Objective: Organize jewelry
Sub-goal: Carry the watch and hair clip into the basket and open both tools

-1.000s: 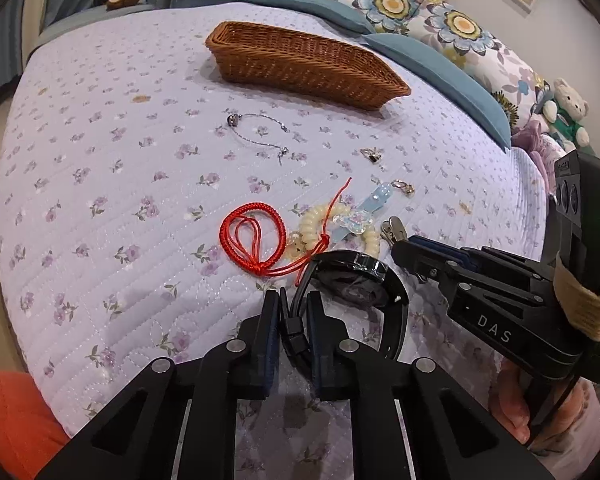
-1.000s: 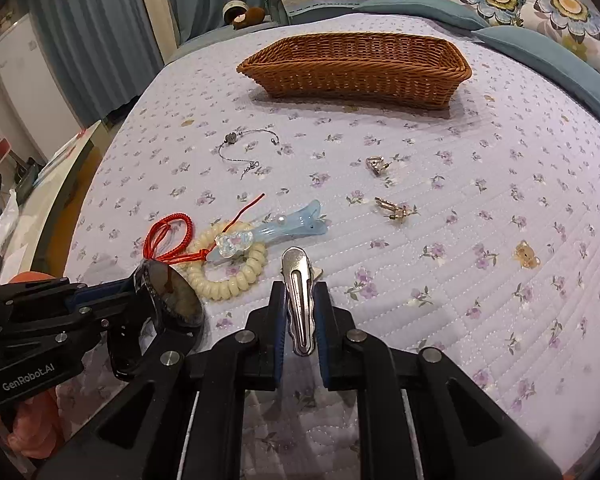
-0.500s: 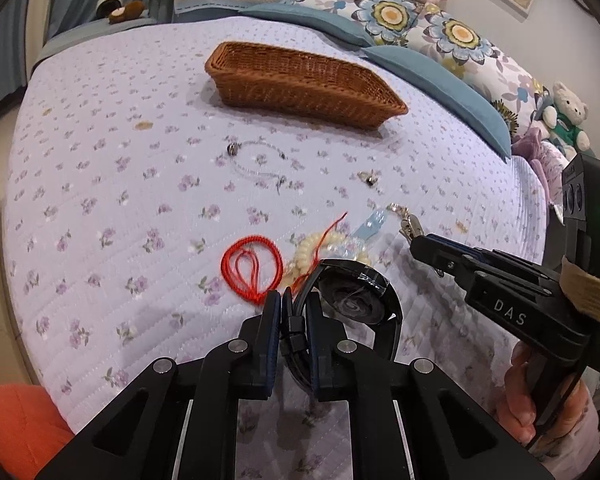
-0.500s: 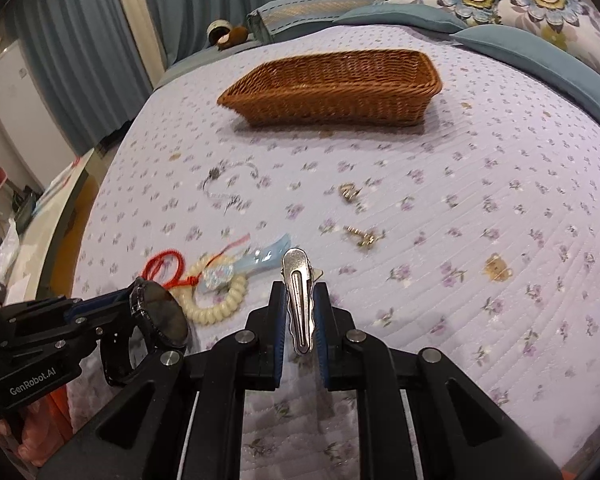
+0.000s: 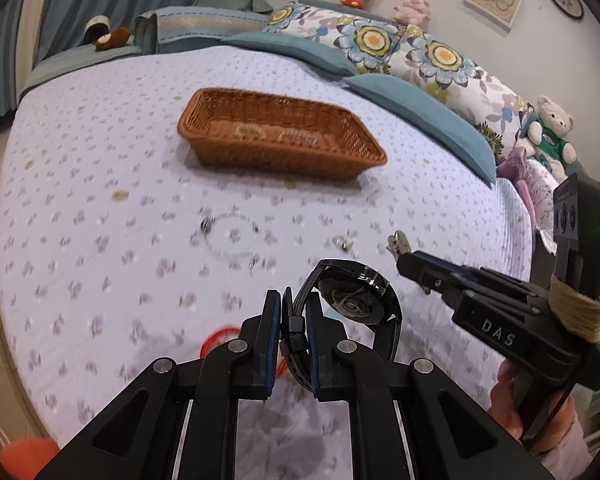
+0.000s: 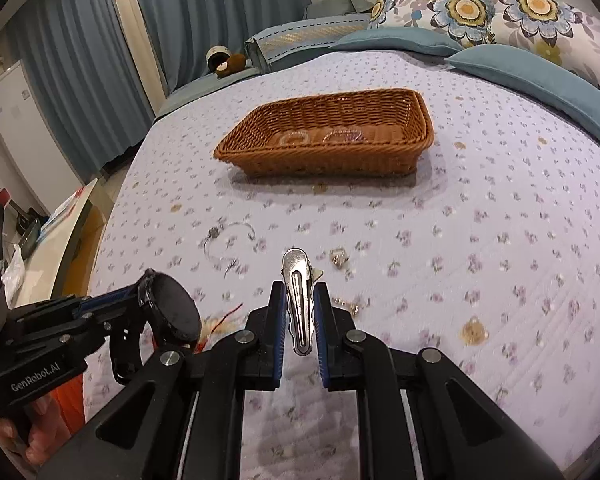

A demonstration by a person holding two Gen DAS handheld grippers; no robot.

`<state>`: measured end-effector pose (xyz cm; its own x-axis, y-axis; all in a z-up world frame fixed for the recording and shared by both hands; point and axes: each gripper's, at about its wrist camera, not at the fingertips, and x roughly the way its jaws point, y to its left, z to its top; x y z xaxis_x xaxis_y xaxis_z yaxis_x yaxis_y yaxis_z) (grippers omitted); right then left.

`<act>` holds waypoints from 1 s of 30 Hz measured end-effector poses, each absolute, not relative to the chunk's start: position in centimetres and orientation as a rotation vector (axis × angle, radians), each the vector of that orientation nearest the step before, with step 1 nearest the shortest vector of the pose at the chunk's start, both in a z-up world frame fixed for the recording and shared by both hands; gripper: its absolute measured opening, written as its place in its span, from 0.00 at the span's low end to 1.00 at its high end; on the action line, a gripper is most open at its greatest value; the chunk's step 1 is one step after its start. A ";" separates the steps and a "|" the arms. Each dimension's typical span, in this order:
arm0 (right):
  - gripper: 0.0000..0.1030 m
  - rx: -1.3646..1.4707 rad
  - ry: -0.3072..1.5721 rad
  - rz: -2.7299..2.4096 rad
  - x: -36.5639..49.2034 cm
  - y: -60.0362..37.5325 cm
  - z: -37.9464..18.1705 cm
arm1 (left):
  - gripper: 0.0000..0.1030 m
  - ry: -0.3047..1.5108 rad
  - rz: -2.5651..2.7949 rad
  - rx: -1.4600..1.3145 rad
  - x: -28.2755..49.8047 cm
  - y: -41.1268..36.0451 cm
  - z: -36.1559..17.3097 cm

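The left gripper (image 5: pixel 293 320) clamps a black watch (image 5: pixel 354 300); the right gripper (image 6: pixel 300 316) clamps a silver hair clip (image 6: pixel 298 300). The wicker basket (image 6: pixel 328 160) lies at 12 o'clock, a thin necklace (image 6: pixel 228 244) on the bed (image 6: pixel 500 220) between.

On the bed (image 6: pixel 500 208), chain (image 6: pixel 228 240) lies before basket (image 6: pixel 328 136), which seemingly holds two bracelets (image 6: pixel 320 137).

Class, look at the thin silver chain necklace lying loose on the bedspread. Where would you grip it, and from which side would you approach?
Grip the silver chain necklace at its small dark bead, probably the only part with bulk; the chain itself lies flat and thin. Come straight down from above, jaws straddling the bead. Both grippers are full now: the left gripper holds the watch, the right gripper the hair clip.
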<state>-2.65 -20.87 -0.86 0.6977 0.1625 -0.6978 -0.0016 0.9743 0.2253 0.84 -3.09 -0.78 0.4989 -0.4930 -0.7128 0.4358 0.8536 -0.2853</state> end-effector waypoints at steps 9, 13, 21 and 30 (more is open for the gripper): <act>0.15 0.206 0.759 0.090 -0.1 -21.9 0.5 | 0.12 0.848 -0.564 -0.051 4.3 -3.9 0.1; 0.15 0.185 0.735 0.082 2.6 -22.6 1.7 | 0.12 0.806 -0.553 -0.024 7.2 -4.6 1.2; 0.15 0.175 0.726 0.042 12.4 -24.9 3.2 | 0.12 0.770 -0.541 -0.046 18.3 -7.5 3.0; 0.15 0.251 0.866 0.011 21.2 -27.0 -0.6 | 0.12 0.856 -0.479 -0.010 27.3 -10.8 -1.0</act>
